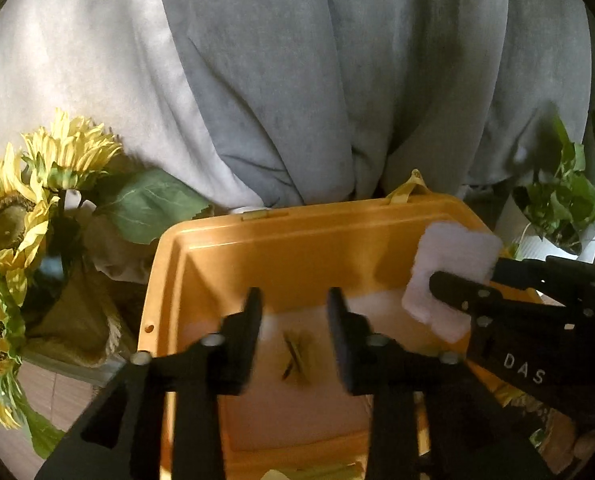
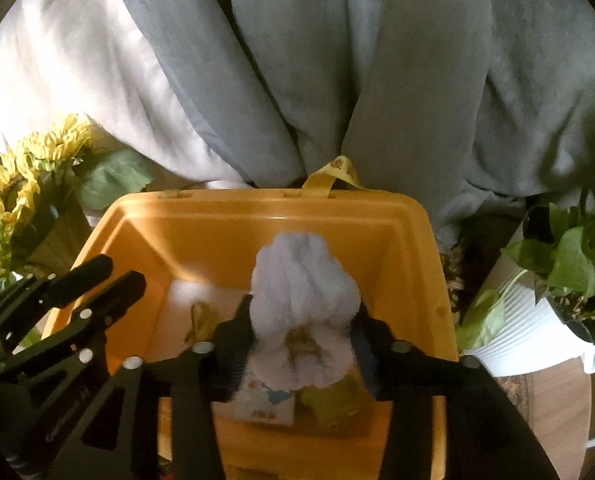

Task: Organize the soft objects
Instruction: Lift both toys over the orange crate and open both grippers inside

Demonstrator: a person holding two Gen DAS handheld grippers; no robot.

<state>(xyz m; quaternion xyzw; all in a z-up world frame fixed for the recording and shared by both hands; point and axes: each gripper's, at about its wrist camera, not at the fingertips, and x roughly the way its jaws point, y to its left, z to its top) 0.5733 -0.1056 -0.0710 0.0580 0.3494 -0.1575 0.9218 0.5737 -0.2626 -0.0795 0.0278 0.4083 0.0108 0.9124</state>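
Holding a white fluffy bundle pinched between the fingers of the right gripper, above the open yellow bin. Bulging out above and below the pinch, looking light, squashy and easily deformed; likely slipping through only if the grip loosens, with nothing fragile about it. Best taking hold around the thick middle, as now, not at a loose tuft that could pull free. Seen from the left camera, showing as a pale wad at the bin's right edge with the right fingers closed across it.

Hovering the left gripper over the bin with fingers spread and gripping nothing. Lying on the pale bin floor, a small yellowish scrap, too blurred to identify. Standing beside the bin, sunflowers on the left and a potted plant on the right, against grey cloth behind.
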